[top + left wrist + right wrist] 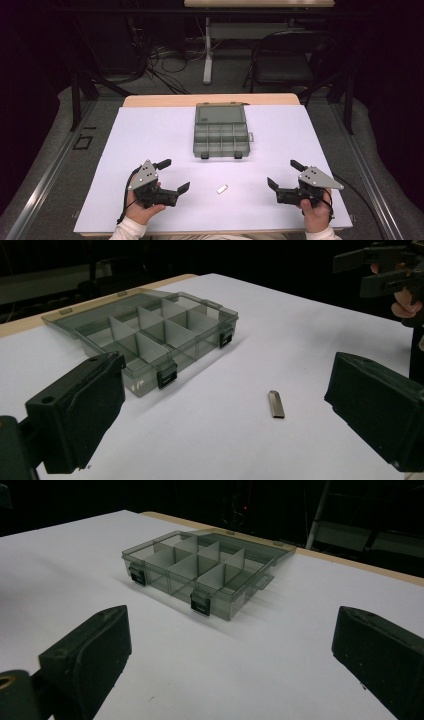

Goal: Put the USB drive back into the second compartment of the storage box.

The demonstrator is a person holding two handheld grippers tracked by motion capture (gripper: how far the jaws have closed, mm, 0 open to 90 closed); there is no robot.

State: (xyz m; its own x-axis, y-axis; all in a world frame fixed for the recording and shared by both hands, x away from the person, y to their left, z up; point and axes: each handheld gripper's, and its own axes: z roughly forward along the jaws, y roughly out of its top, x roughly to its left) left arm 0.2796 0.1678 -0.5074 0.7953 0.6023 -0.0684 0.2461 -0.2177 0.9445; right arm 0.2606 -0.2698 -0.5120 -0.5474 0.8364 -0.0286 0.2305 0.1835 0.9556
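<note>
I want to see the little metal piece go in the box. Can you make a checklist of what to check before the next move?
1. Box lid open, compartments within reach: ok.
2. Compartments look empty, so there is room: ok.
3. Metal piece lies flat on the white mat, apart from the box, nothing on it: ok.
4. Left gripper jaws wide apart, nothing between them: ok.
5. Right gripper jaws wide apart, nothing between them: ok.
6. Whether the thin, flat piece can be pinched off the mat: cannot tell.
</note>
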